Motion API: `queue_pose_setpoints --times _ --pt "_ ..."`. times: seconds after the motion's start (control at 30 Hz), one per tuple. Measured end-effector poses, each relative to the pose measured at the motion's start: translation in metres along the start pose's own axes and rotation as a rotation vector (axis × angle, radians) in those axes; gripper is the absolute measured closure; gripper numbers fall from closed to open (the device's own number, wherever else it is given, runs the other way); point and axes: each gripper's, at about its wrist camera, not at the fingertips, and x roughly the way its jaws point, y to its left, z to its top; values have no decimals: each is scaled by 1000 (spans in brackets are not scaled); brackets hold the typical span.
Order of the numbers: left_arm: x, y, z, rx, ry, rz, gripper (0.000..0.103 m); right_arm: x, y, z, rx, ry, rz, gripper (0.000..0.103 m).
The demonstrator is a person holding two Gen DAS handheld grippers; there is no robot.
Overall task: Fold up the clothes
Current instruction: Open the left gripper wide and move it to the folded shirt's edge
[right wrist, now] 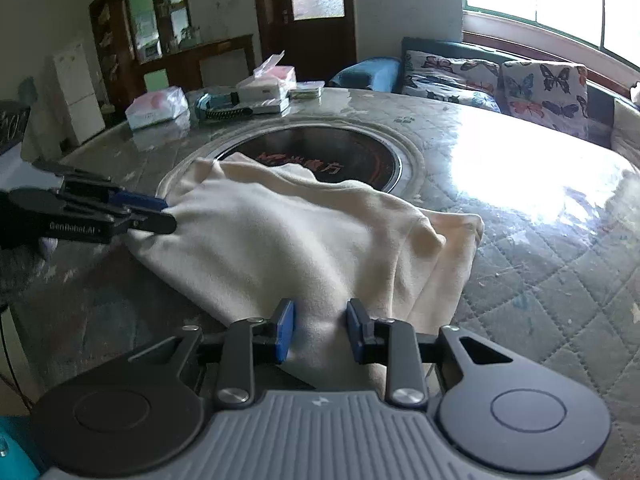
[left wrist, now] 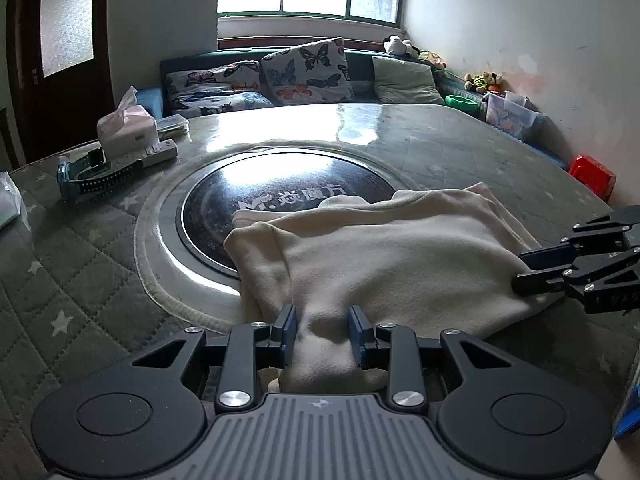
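Far left on your desk [left wrist: 440, 148], there's a tissue box [left wrist: 126, 130] with a remote control [left wrist: 154, 154] beside it and a blue perforated strap [left wrist: 92, 180] just nearer. Moving in, the round black hotplate [left wrist: 256, 192] sits sunk in the middle of the quilted cover, and the cream garment [left wrist: 380, 264] lies partly over its near right edge, spreading across the near part of the desk.

Your left tongs [left wrist: 322, 330] have the near hem bunched between the blue pads: they're clamped on the cream garment, cloth filling the gap. Look right and your right tongs [left wrist: 528, 270] are pinching the garment's right edge, fingers pressed together on the fabric.

From the right wrist view it's the same story: the right tongs [right wrist: 320, 328] bite a fold of the cream garment [right wrist: 280, 232], the left tongs [right wrist: 160, 214] grip the corner at left, and the cloth sags between the two. A folded sleeve lies over on the right side. Beyond the desk, butterfly cushions [left wrist: 308, 70] line the sofa under the window.
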Motion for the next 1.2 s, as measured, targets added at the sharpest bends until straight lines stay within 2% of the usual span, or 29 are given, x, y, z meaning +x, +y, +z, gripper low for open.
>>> queue_pose_setpoints --times 0.27,0.43,0.57,0.83,1.07,1.2 --pt "-7 -4 2 15 14 -38 72 -14 2 -3 -21 53 13 75" --pt "-9 4 20 -1 -23 -20 69 -15 -4 14 4 6 5 75" --pt "2 7 31 -3 -25 1 69 0 -12 32 26 -30 -22 75" --pt "29 13 31 -7 21 46 68 35 -36 38 127 -8 -82 77" --pt "27 10 31 -9 18 60 52 29 -25 40 92 -26 -79 75" --pt "23 8 30 -4 13 65 47 22 -15 44 63 -40 -75 70"
